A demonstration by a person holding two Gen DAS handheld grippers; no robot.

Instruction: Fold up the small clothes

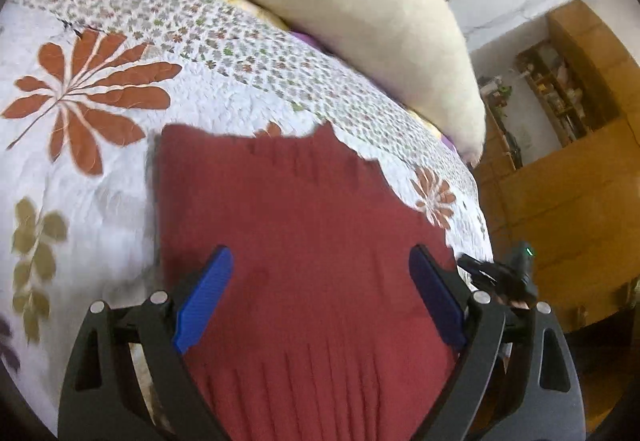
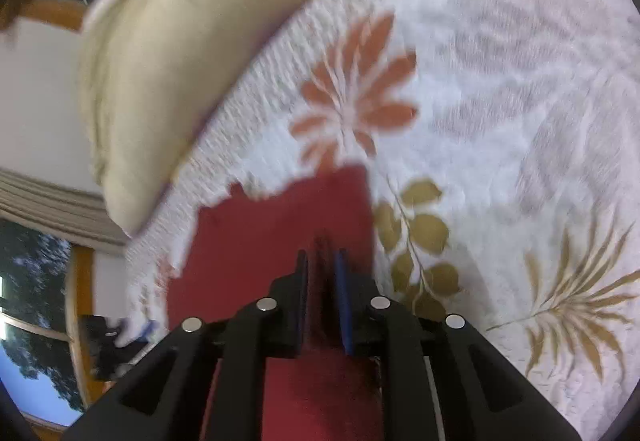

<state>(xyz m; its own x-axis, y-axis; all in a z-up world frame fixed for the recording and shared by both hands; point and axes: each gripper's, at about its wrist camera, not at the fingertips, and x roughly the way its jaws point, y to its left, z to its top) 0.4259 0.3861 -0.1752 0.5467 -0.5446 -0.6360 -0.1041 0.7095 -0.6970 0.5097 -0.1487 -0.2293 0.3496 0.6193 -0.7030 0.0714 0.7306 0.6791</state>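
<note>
Folding in progress: the right tool (image 2: 323,261) is pinched tight on a ridge of the red garment (image 2: 280,241), cloth bunched between its pads. The left tool (image 1: 320,261) hangs over the same garment (image 1: 300,221) with both blue pads spread wide and nothing between them. Whether it touches the cloth, I cannot tell.

Garment lies on the bed, on the white flowered quilt (image 1: 100,181). In the left wrist view it fills the near middle, pleats running toward 6 o'clock and the ragged far edge toward 12. In the right wrist view it runs as a narrow strip from 6 toward 11 o'clock, looking part folded.

Judgement on doing this step well:
- Keep the right pinch on the full edge. A single layer would likely slip and skew the fold.
- Carry the held edge low and level over the cloth so the pleats stay flat.
- Use the open left tool to pin the far layer or take the matching corner, so both corners travel together.
- Line up the edges before release, then press the crease.

Further out, a cream pillow (image 1: 340,21) sits at 12 to 1 o'clock, well apart from the garment. Beyond the bed edge at 3 o'clock stands a wooden shelf unit (image 1: 568,93). Both views are motion-blurred, so finer detail is unreadable.
</note>
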